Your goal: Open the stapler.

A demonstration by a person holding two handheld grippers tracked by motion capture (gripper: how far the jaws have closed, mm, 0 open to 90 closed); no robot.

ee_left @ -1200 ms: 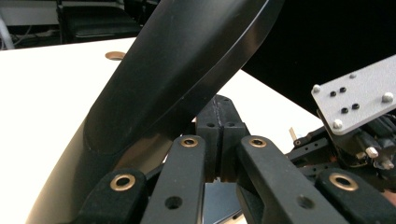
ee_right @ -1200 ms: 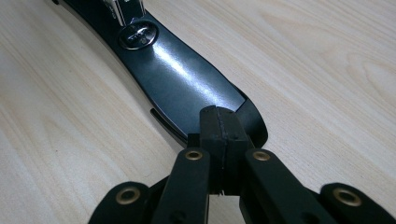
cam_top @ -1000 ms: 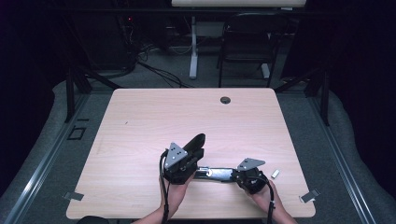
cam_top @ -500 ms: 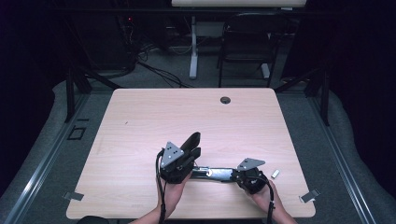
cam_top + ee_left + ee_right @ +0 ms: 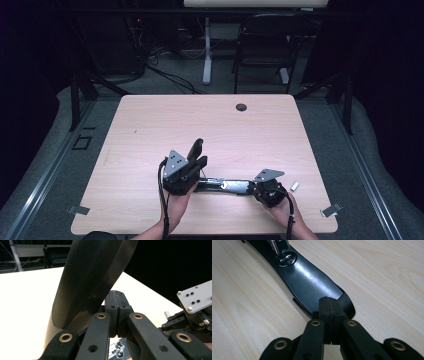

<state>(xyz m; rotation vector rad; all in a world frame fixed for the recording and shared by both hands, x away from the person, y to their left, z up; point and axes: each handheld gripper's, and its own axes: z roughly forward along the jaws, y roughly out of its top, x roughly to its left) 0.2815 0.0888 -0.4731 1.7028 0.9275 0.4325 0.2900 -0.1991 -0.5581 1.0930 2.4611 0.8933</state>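
A black leather strap (image 5: 227,186) with a metal snap (image 5: 286,258) lies across the near part of the wooden table (image 5: 210,125). My left gripper (image 5: 199,163) is shut on the strap's left end, and that end (image 5: 90,277) rises steeply above the jaws. My right gripper (image 5: 256,188) is shut on the rounded right end (image 5: 317,287), which lies flat on the table. In the left gripper view the left gripper (image 5: 115,312) has its pads pressed together. The right gripper (image 5: 331,308) pinches the strap's tip low over the wood.
A small white object (image 5: 295,186) lies on the table just right of my right hand. A round grommet hole (image 5: 241,107) sits near the far edge. Tape tabs (image 5: 332,210) mark the near corners. A chair (image 5: 265,45) and a desk leg stand beyond the table.
My left gripper has shifted slightly to the left with the raised strap end in it. The right gripper has stayed where it was.
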